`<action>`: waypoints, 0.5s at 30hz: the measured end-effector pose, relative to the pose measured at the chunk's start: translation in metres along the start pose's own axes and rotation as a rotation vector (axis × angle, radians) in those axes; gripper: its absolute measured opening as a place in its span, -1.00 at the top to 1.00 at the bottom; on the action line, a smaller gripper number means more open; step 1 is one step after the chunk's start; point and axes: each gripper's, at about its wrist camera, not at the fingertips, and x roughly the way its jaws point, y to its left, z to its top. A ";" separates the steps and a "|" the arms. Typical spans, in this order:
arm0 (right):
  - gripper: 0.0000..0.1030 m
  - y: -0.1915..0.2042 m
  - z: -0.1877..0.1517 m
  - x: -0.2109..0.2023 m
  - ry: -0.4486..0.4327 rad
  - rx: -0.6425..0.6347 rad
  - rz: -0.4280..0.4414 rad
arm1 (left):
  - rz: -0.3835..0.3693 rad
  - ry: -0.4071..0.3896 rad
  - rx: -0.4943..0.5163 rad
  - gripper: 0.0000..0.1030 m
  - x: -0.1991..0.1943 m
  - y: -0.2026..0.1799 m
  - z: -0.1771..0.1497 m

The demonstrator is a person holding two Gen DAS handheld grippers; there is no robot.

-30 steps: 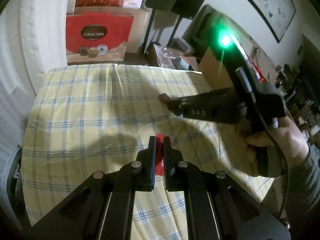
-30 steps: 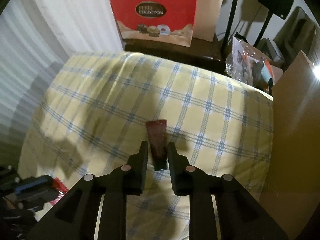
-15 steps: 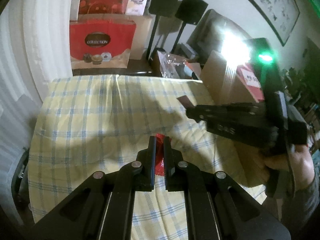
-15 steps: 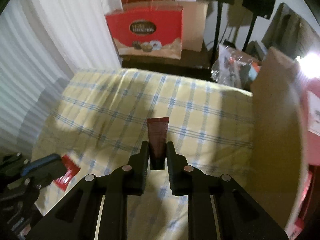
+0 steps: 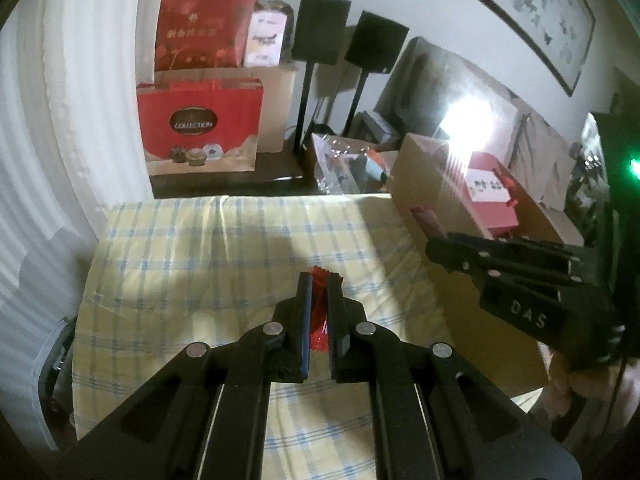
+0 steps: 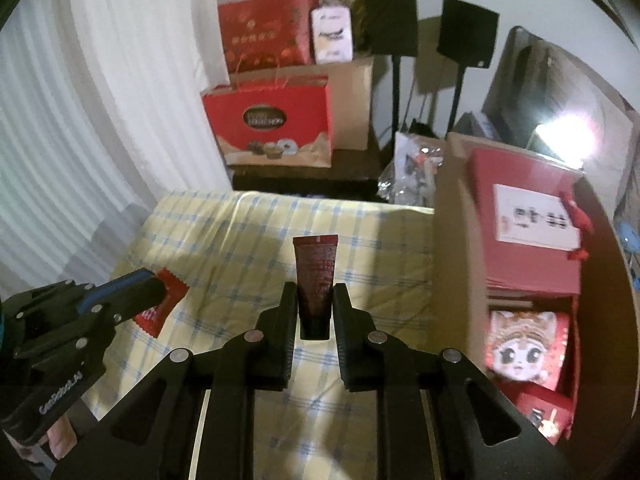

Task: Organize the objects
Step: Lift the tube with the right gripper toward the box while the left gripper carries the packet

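My left gripper (image 5: 319,280) is shut on a red snack packet (image 5: 320,312) and holds it above the checked yellow tablecloth (image 5: 200,264). The packet also shows in the right wrist view (image 6: 162,302). My right gripper (image 6: 315,292) is shut on a dark red tube (image 6: 315,276), cap end between the fingers, held above the cloth near a cardboard box (image 6: 456,240). In the left wrist view the right gripper (image 5: 436,250) is at the right by the box (image 5: 424,184), with the tube's end (image 5: 426,216) sticking out.
The cardboard box at the table's right side holds red gift boxes (image 6: 528,216) and a cartoon-face pack (image 6: 524,344). Behind the table stand red gift bags (image 5: 200,128), two black speaker stands (image 5: 324,28) and a plastic bag (image 5: 344,164). White curtain (image 5: 60,120) at left.
Both grippers have risen and pulled back from the cloth with their objects. The right gripper with the tube has moved right, up to the cardboard box, whose contents have come into view.
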 end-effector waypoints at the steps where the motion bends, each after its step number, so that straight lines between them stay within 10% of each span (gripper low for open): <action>1: 0.68 -0.002 -0.001 -0.005 -0.012 0.003 -0.009 | -0.001 -0.003 -0.001 0.89 -0.001 -0.003 0.000; 15: 0.68 -0.043 -0.021 -0.049 -0.056 0.050 -0.045 | -0.074 -0.001 0.049 0.89 0.003 -0.074 0.008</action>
